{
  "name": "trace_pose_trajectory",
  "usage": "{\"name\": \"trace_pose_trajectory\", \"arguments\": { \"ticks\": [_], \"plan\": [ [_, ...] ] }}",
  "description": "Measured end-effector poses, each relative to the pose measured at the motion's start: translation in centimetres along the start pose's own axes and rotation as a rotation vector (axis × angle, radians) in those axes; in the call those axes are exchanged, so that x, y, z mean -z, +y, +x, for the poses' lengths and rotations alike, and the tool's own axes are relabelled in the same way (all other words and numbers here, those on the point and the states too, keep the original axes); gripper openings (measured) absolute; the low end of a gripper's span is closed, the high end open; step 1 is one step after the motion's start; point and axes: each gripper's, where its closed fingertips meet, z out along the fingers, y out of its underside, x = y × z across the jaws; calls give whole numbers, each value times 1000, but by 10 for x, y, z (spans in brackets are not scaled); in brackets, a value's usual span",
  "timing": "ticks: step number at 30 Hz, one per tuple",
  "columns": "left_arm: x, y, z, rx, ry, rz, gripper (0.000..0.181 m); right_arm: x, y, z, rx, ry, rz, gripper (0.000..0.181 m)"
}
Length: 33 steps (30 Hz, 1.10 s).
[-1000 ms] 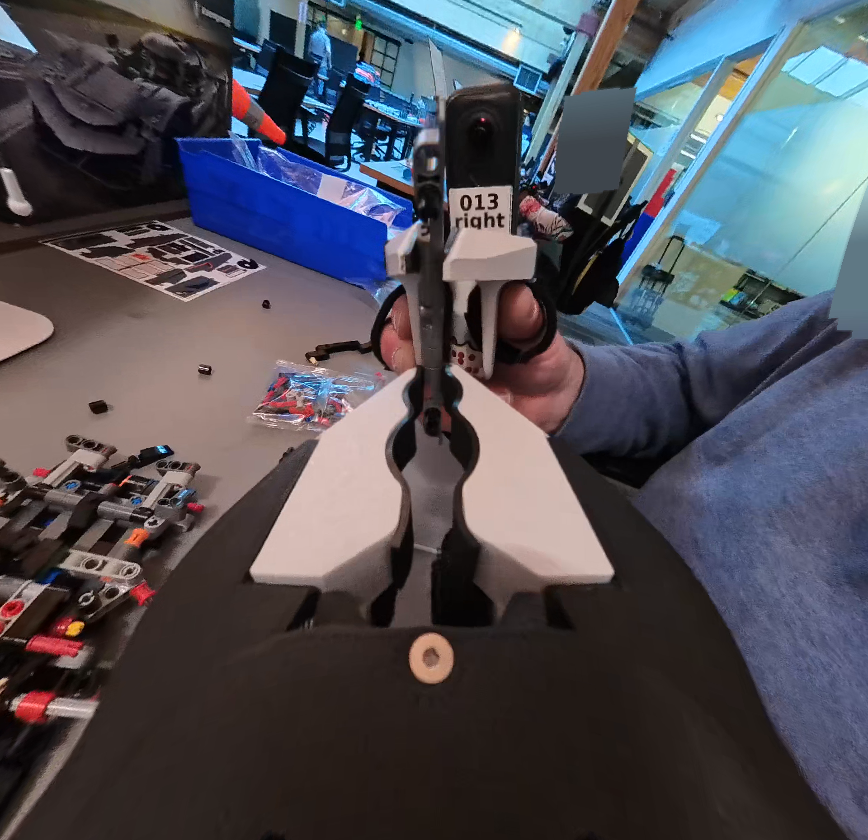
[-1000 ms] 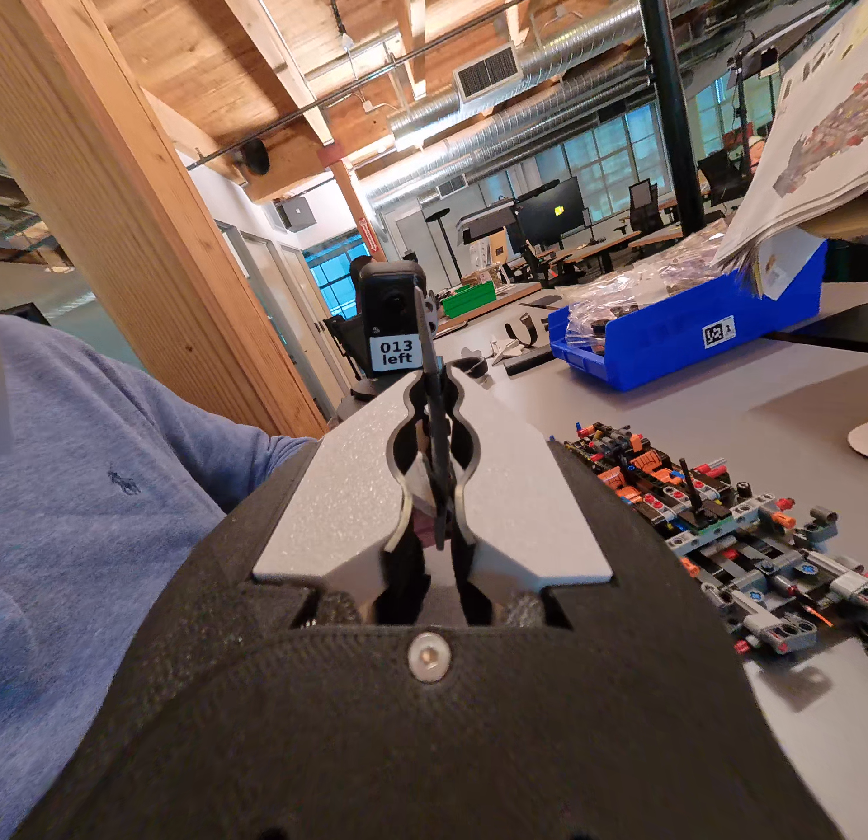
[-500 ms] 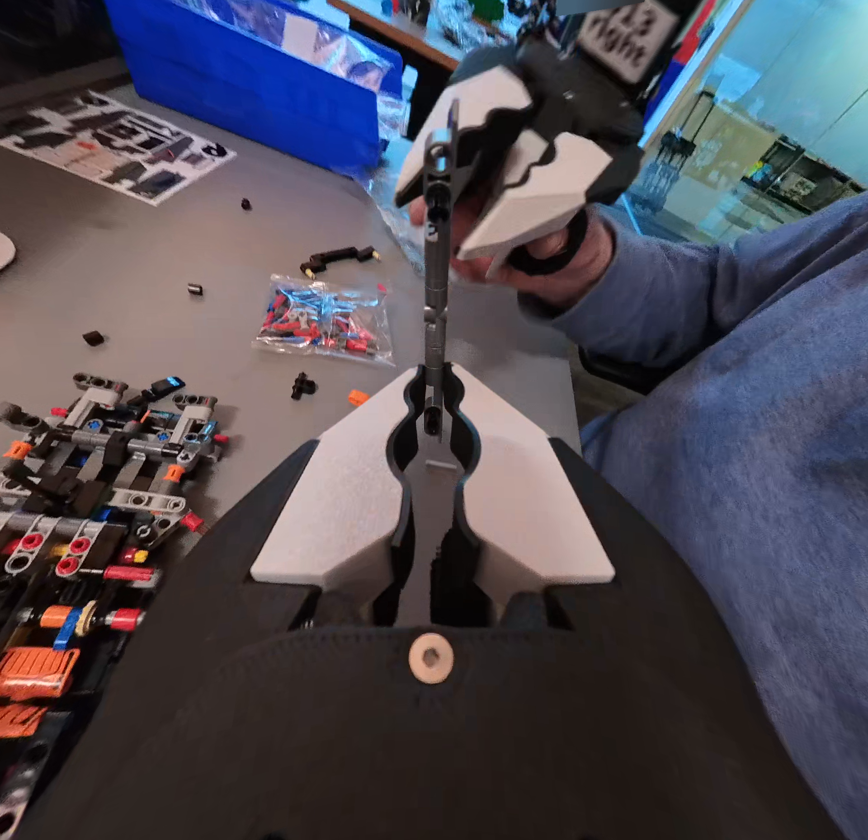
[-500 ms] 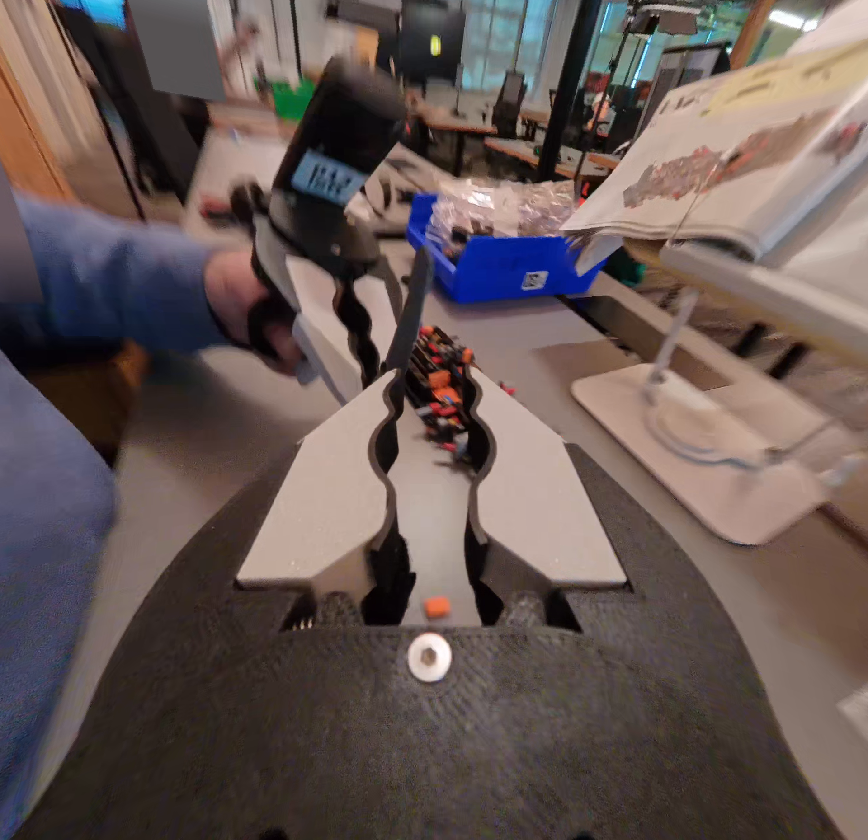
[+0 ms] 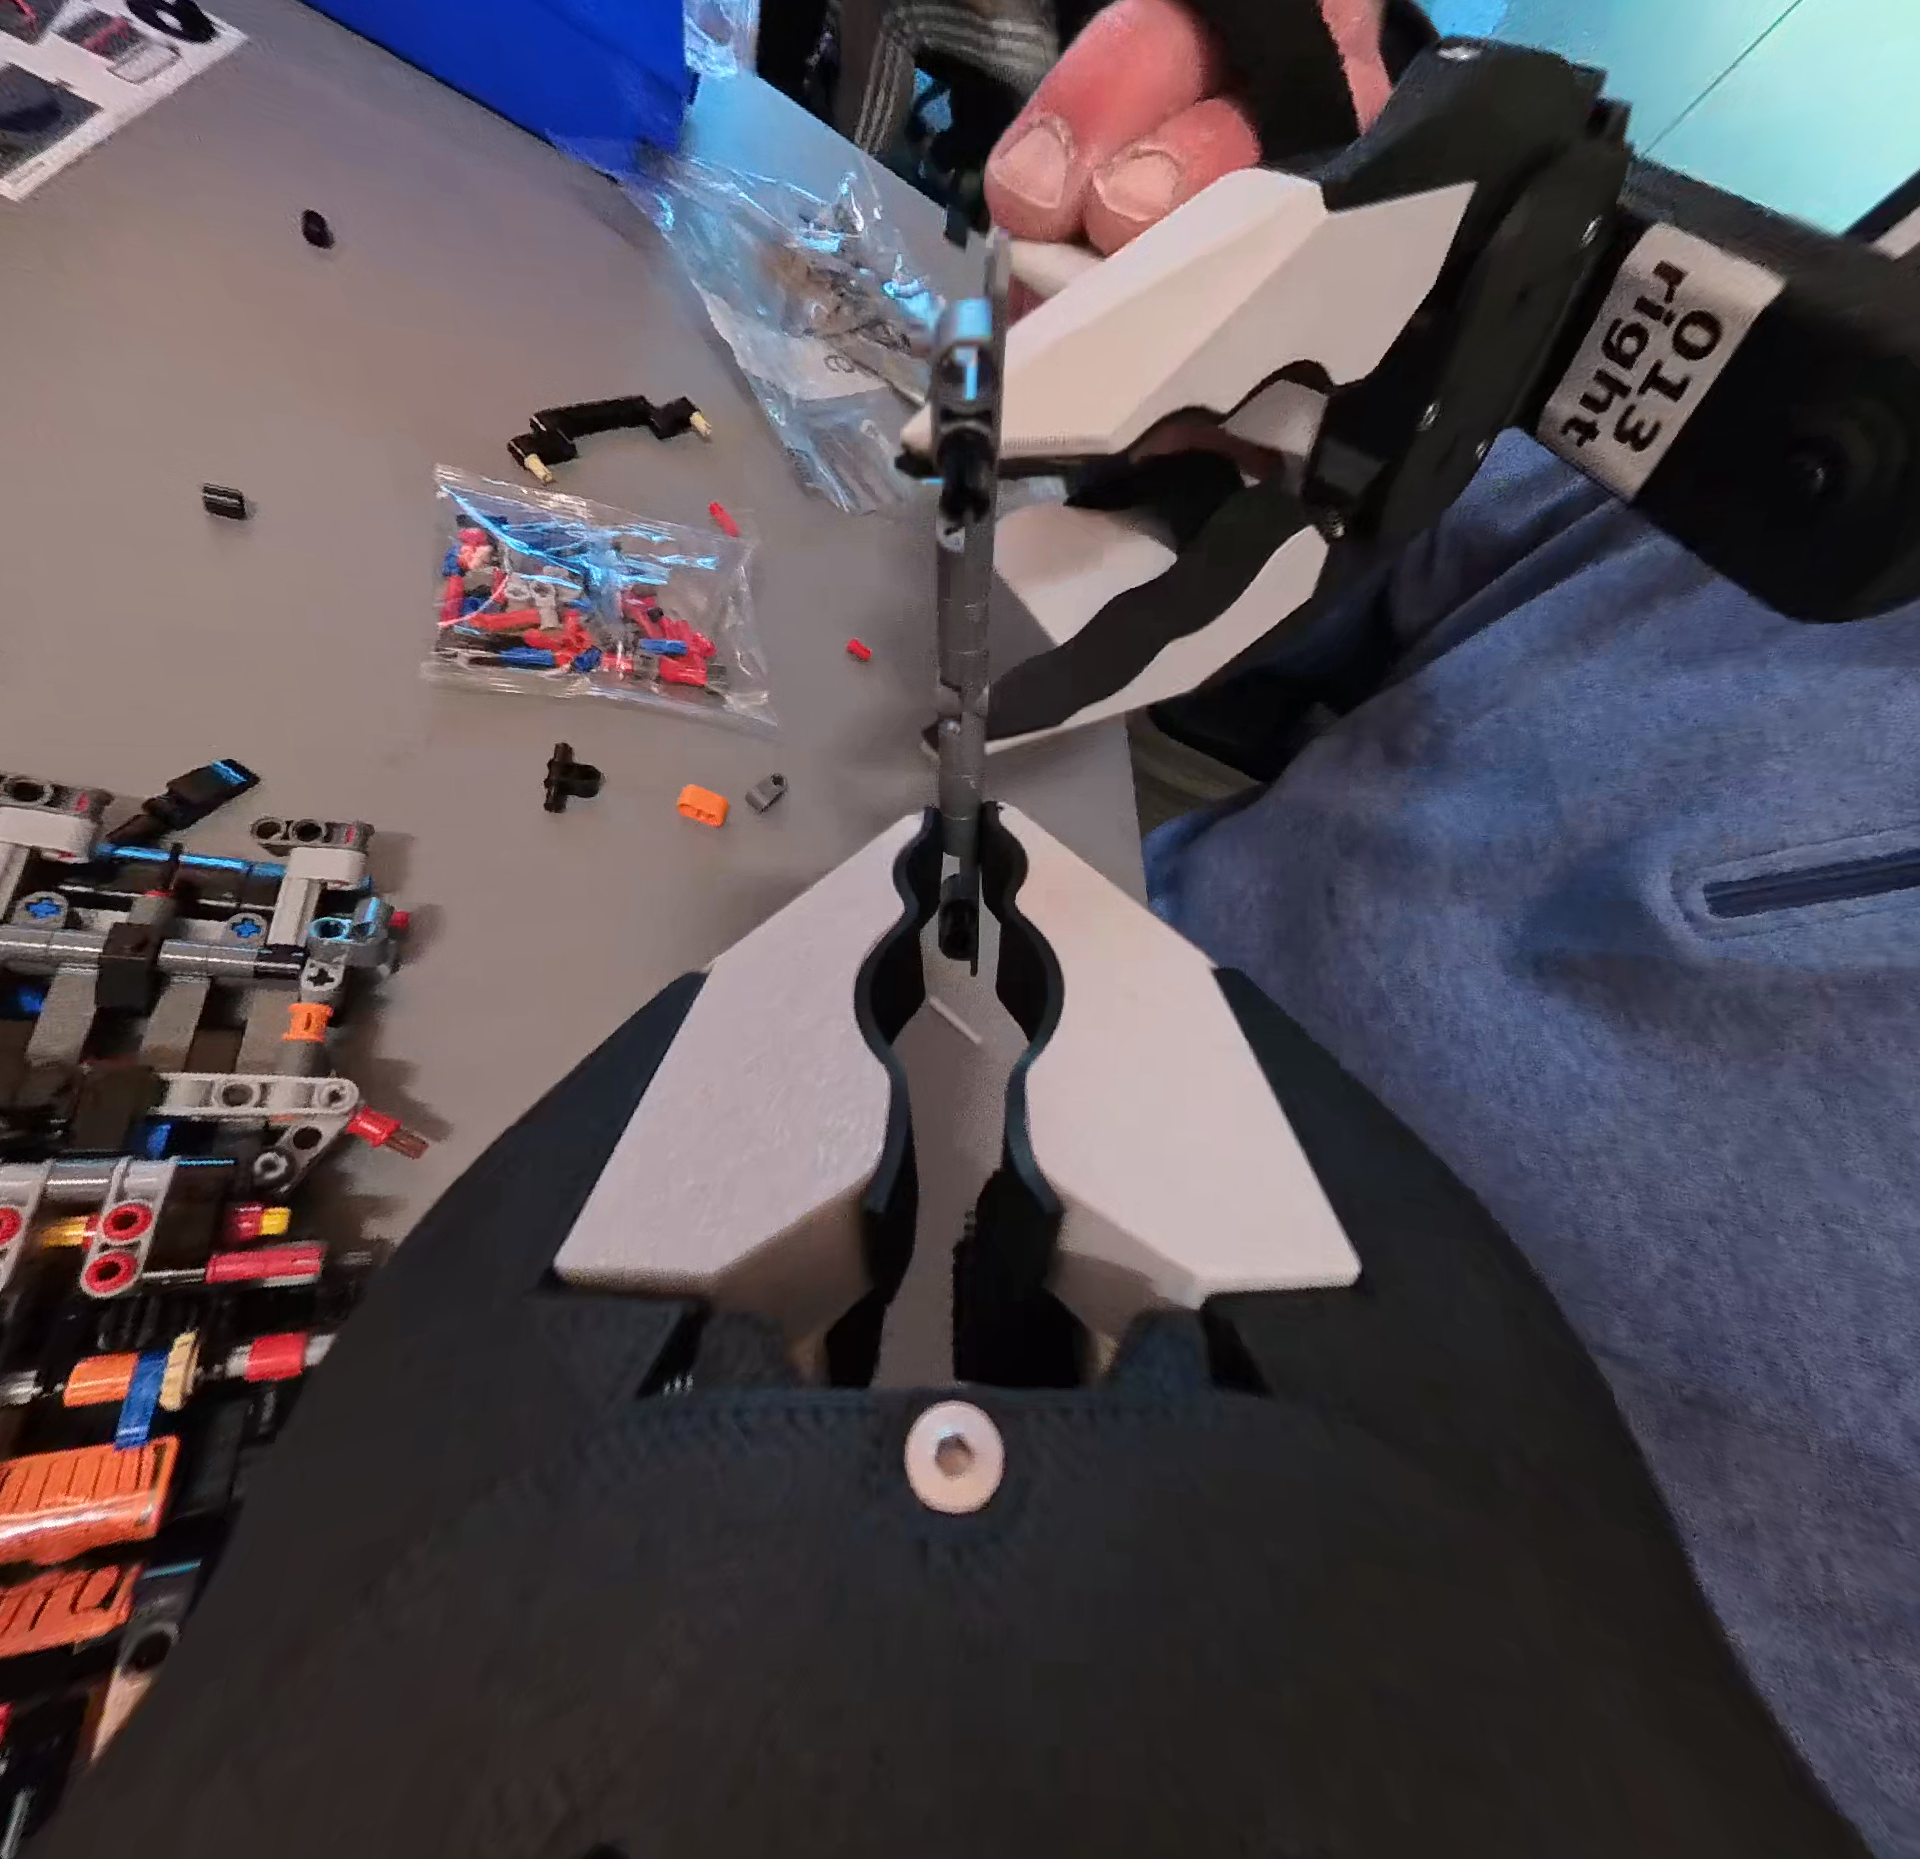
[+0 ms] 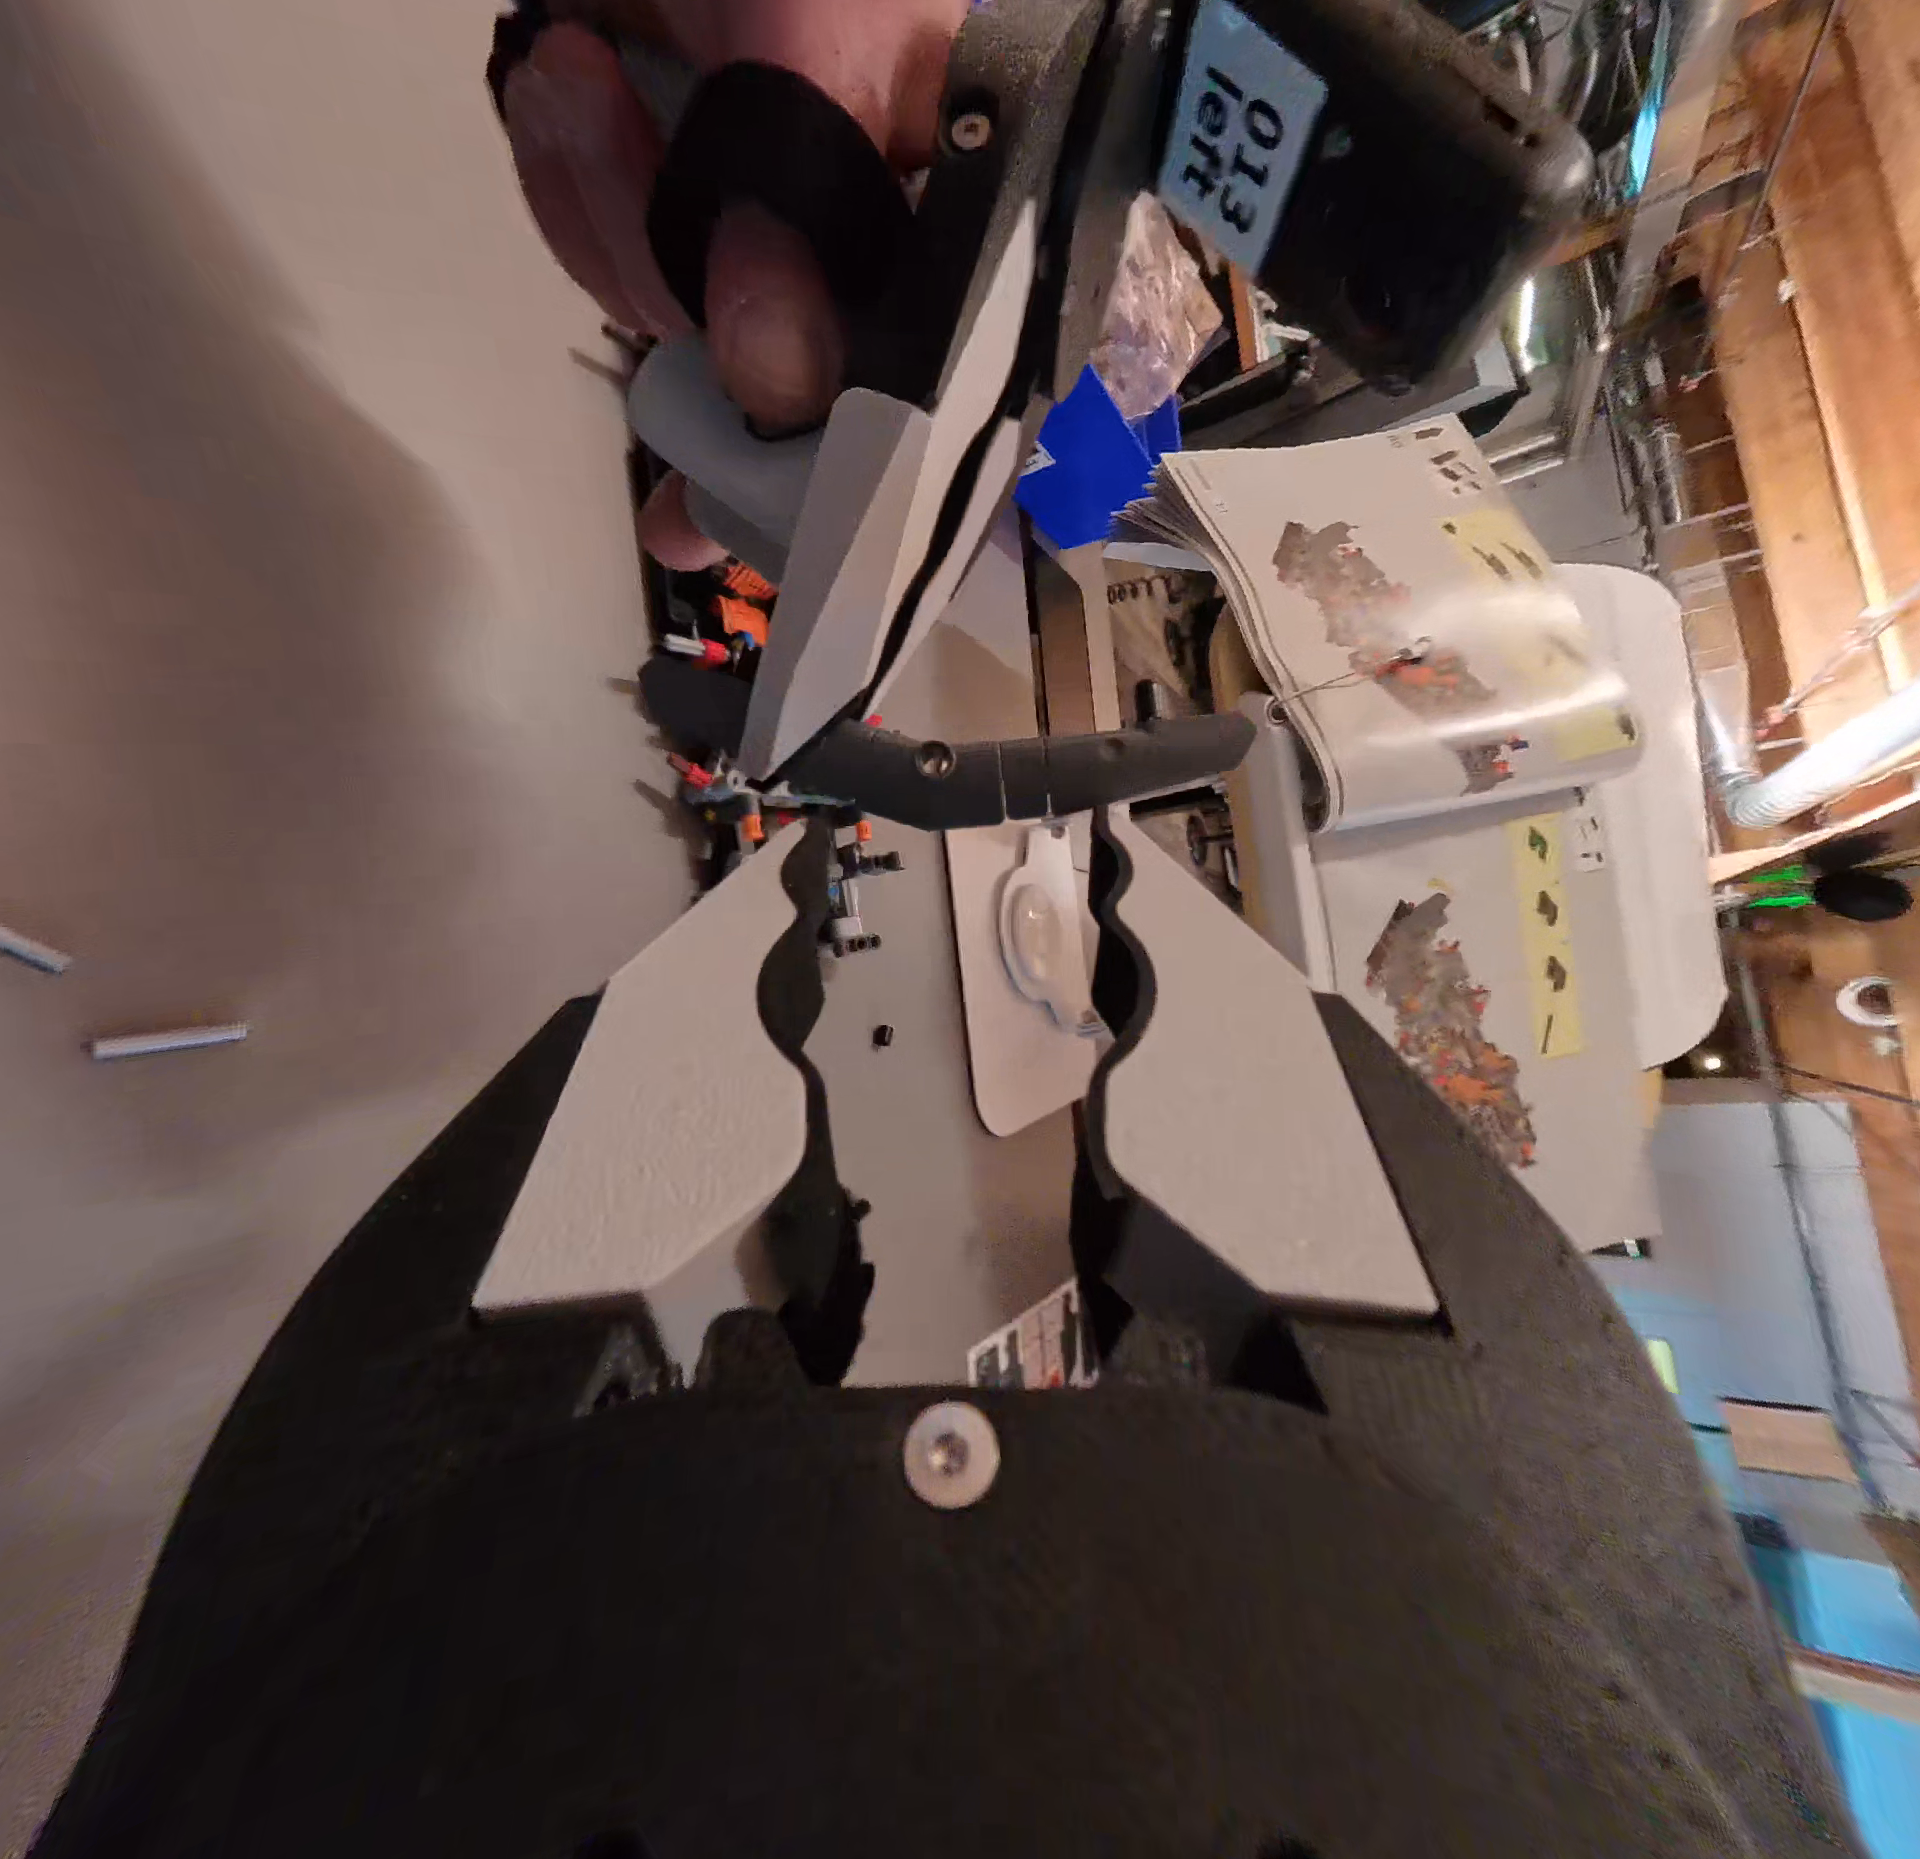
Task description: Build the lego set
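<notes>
Holding a long dark grey lego beam assembly (image 5: pixel 964 604) by its near end, we are keeping it in the air above the near right edge of the grey table (image 5: pixel 312 375). Our left gripper (image 5: pixel 958 874) is pinching it, jaws together on the thin bar. Our right gripper (image 6: pixel 951 853) is standing with its jaws apart, the beam (image 6: pixel 1023 765) crossing just beyond its tips; from the left wrist view it looks as if one fingertip is touching the beam's far end, though we cannot tell for sure.

We are judging the piece light and stiff, yet jointed in the middle, so it may flex or pop apart if squeezed far from a joint. Gripping flat on its broad sides near a pin hole seems safest; the smooth plastic could twist in a narrow pinch.

Farther left, the partly built model (image 5: pixel 156 1030) is lying on the table, with a bag of small parts (image 5: pixel 592 594) and loose pieces beyond it. An instruction booklet (image 6: pixel 1403 614) is standing open on the far side.
</notes>
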Motion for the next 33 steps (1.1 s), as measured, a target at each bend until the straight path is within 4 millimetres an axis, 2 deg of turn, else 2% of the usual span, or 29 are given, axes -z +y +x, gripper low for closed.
{"name": "trace_pose_trajectory", "arguments": {
  "ticks": [6,13,17,20,23,25,27,33],
  "plan": [
    [2,-5,0,19,49,42,5,1,4,18,-122,7,23,41],
    [4,-9,1,68,136,64,5,-10,7,11,136,44,-43,43],
    [0,-2,11,106,232,41,4,-14,6,6,217,46,-38,26],
    [-3,8,13,123,262,17,4,-15,2,5,253,67,-31,2],
    [-5,13,12,144,267,28,4,-16,3,0,224,46,-21,0],
    [-3,12,8,146,254,49,4,-16,5,-3,150,15,-15,7],
    [0,10,3,141,229,66,5,-15,7,-3,1,-35,8,11],
    [0,12,-5,77,150,60,4,-11,2,-3,-728,-369,156,26]
  ]
}}
